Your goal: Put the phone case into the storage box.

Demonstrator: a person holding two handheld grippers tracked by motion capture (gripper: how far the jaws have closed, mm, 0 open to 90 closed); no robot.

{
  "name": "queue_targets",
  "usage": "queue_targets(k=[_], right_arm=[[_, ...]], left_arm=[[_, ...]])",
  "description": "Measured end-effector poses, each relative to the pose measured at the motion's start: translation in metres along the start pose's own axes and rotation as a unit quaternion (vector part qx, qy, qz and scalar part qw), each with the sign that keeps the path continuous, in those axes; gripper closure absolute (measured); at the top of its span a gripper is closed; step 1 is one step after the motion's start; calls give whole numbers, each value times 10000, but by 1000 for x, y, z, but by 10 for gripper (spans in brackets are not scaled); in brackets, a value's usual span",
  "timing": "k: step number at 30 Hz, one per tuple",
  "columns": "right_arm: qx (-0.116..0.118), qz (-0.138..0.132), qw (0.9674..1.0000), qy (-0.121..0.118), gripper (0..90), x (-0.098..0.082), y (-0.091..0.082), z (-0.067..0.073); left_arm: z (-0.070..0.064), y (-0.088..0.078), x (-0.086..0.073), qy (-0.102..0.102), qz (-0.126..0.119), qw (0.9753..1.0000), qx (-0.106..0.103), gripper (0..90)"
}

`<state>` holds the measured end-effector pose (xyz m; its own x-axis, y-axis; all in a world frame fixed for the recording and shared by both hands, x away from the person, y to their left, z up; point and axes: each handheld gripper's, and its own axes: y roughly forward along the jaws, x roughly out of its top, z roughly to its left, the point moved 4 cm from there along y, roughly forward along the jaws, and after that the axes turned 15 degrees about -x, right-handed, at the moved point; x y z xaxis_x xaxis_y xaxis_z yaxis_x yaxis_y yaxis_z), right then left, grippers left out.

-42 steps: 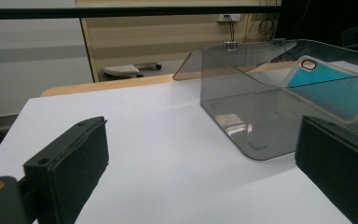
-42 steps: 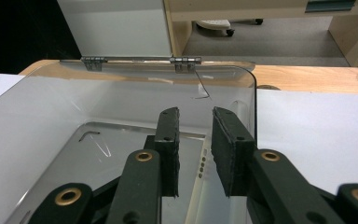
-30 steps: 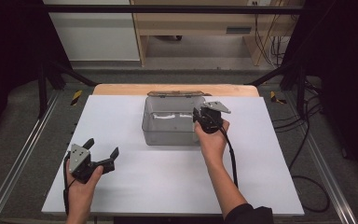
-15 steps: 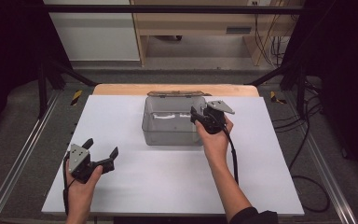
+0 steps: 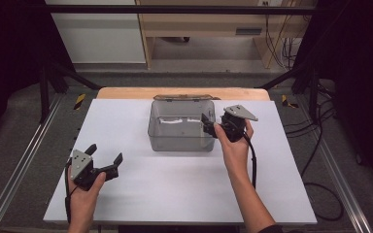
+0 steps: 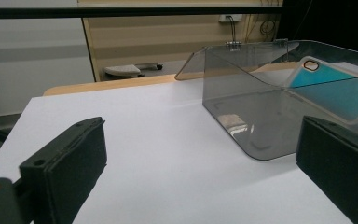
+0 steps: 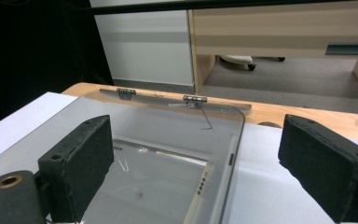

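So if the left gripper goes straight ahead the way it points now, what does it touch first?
Probably nothing soon: the left gripper points over the bare white table sheet. The clear grey plastic box stands right of that line, though depth is uncertain.

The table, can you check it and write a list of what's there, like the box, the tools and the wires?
Surface: white table, wooden strip at its far edge.
Job's things: clear box, lid open; a turquoise phone case leans inside.
Clutter: nothing seen.
Grippers: left tool open, near the front left corner; right tool open at the box's right wall.
Cables: one trails from each tool; more on the floor at right.
Surroundings: metal rails, wooden furniture behind.
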<state>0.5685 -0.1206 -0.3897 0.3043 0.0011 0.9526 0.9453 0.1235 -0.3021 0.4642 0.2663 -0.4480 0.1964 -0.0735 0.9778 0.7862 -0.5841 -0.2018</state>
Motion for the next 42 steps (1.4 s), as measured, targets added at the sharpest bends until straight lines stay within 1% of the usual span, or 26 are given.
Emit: queue_targets(k=[5, 8, 18, 21, 25, 27, 31, 32, 33, 35, 39, 42], right_arm=[[27, -103, 9999, -25, 99, 4, -12, -12], [51, -113, 9999, -10, 100, 3, -19, -21], [-71, -197, 9997, 79, 96, -4, -42, -59], [-104, -226, 9996, 90, 94, -7, -50, -70], [-114, -289, 9995, 81, 81, -10, -60, -85], [-114, -349, 9993, 22, 67, -12, -65, -92], [-128, -472, 9988, -66, 62, -17, -75, -103], [-157, -510, 9985, -79, 62, -17, -78, -106], [-237, -563, 9981, -84, 62, -19, -82, -110], [-266, -617, 9977, -52, 62, -21, -85, -115], [-314, -655, 9974, -19, 62, -26, -92, -124], [-318, -664, 9973, -55, 59, -31, -95, -129]], left_arm=[[2, -1, 0, -27, -10, 10000, 1, 20], [3, -2, -1, -23, 20, 10000, 13, 20], [7, -8, 0, -87, -39, 10000, -8, 20], [8, -11, 0, -68, -42, 10000, -41, 21], [11, -17, -1, -117, -91, 9999, -28, 21], [13, -21, -2, -123, -103, 9998, -79, 21], [15, -27, -5, -115, -122, 9998, -108, 21], [16, -29, -6, -85, -118, 9998, -138, 20], [16, -30, -6, -84, -128, 9998, -148, 20], [17, -32, -7, -78, -125, 9998, -160, 20], [17, -36, -9, -71, -161, 9997, -193, 20], [18, -38, -9, -74, -187, 9996, -217, 20]])
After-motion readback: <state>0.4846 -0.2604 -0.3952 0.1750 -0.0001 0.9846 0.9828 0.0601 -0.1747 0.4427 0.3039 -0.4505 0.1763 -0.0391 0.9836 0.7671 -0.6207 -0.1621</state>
